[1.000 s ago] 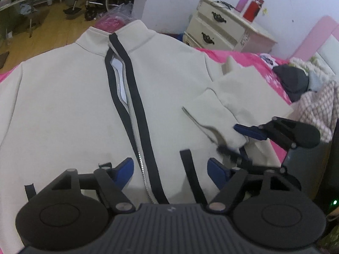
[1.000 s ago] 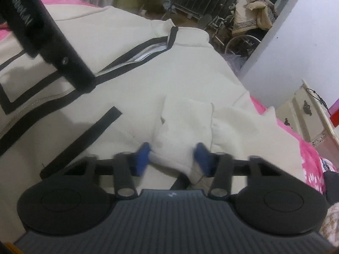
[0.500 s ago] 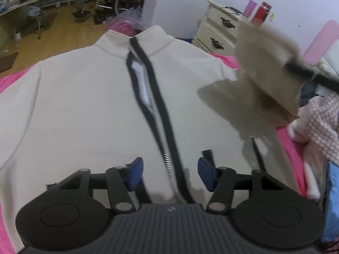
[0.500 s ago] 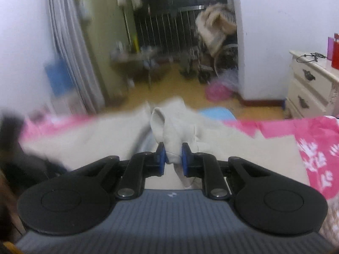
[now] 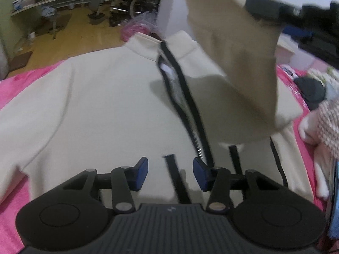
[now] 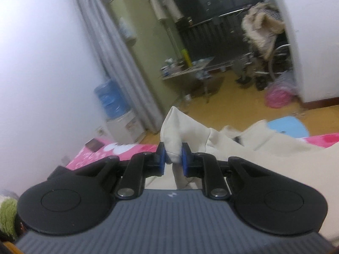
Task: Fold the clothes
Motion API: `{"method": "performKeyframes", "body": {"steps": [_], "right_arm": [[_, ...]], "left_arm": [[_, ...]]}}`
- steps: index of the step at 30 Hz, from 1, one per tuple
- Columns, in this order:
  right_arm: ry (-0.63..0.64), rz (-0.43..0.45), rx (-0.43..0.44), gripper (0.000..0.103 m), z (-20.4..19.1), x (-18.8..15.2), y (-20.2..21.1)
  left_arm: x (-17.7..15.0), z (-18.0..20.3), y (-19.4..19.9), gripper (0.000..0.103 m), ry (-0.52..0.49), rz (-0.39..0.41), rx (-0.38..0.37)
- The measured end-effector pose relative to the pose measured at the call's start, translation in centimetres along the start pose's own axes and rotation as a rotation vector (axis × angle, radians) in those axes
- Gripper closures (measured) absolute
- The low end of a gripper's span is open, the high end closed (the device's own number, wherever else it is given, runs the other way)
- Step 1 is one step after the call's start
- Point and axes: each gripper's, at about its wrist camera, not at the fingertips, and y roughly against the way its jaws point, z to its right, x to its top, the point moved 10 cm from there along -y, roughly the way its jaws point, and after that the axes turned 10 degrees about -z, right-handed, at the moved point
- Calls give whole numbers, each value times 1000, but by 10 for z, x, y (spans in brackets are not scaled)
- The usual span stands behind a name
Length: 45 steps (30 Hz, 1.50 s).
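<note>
A cream zip-up jacket with black trim lies front-up on the pink bed, collar at the far end. My left gripper hovers low over its lower front beside the zipper; its jaws are closing with nothing pinched between them. My right gripper is shut on the cuff of the jacket's sleeve and holds it raised. In the left wrist view that sleeve hangs in the air at the upper right, with the right gripper's dark body above it.
The pink bedspread shows at the jacket's left. More clothes are piled at the right. Beyond the bed are a wooden floor, a cluttered low table, a water dispenser and a wheelchair.
The right gripper closed on the sleeve cuff and lifted it off the jacket, tipping up toward the room. The left gripper narrowed and slid across the jacket front toward the zipper.
</note>
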Motion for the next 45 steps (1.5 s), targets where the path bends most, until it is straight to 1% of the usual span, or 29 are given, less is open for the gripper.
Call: {"method": "performKeyframes", "body": {"steps": [5, 10, 11, 12, 13, 14, 17, 19, 21, 23, 25, 26, 27, 28, 30, 31, 32, 33, 35, 38, 39, 41, 43, 44, 45], "right_arm": [[13, -44, 40, 89, -20, -4, -31], [11, -102, 53, 89, -35, -18, -53], [9, -115, 55, 89, -37, -21, -58], [3, -125, 55, 89, -39, -24, -63], [-3, -133, 56, 89, -39, -27, -67], [-8, -141, 57, 89, -40, -30, -71], [-16, -170, 54, 88, -43, -42, -85], [-27, -194, 52, 88, -43, -50, -94], [-36, -224, 59, 85, -43, -60, -102], [-44, -255, 67, 84, -44, -69, -110], [-47, -295, 78, 75, -46, -79, -117], [-48, -319, 79, 64, -48, -84, -120], [-49, -337, 85, 53, -51, -88, -121], [-49, -349, 94, 49, -54, -90, -122], [-56, -358, 120, 36, -61, -94, -118], [-66, -355, 141, 33, -64, -95, -114], [-80, -347, 166, 28, -67, -96, -108], [-93, -339, 186, 26, -68, -97, -100], [-120, -321, 215, 26, -67, -98, -83], [-176, -289, 212, 26, -52, -101, -56], [-194, -277, 199, 26, -44, -103, -47], [-223, -248, 141, 27, -24, -105, -29], [-262, -215, 85, 31, -2, -110, -8], [-287, -202, 62, 36, 9, -112, 1], [-314, -190, 42, 39, 19, -114, 9]], "left_arm": [[3, -41, 16, 56, 169, 54, 24], [6, -85, 31, 55, 366, 105, -2], [7, -91, 34, 53, 388, 117, -11], [7, -96, 37, 45, 405, 130, -25], [7, -101, 40, 40, 419, 140, -38], [6, -105, 43, 33, 434, 151, -45], [5, -114, 51, 28, 460, 181, -54], [2, -120, 53, 27, 475, 189, -50], [-1, -127, 54, 26, 506, 189, -61], [-4, -134, 53, 26, 549, 185, -92], [-6, -139, 51, 26, 584, 184, -121], [-6, -141, 51, 26, 591, 187, -127], [-6, -143, 51, 26, 596, 192, -130], [-7, -144, 51, 26, 601, 195, -132], [-8, -144, 50, 25, 608, 197, -137], [-9, -144, 49, 25, 609, 195, -142], [-10, -144, 47, 25, 605, 190, -141], [-10, -143, 44, 25, 597, 183, -138], [-11, -137, 39, 26, 574, 163, -131], [-11, -126, 31, 26, 509, 127, -101], [-10, -120, 28, 27, 474, 116, -83], [-9, -108, 24, 29, 397, 100, -46], [-7, -96, 18, 31, 314, 90, -4], [-6, -91, 16, 34, 280, 84, 21], [-5, -88, 12, 35, 244, 74, 56]]}}
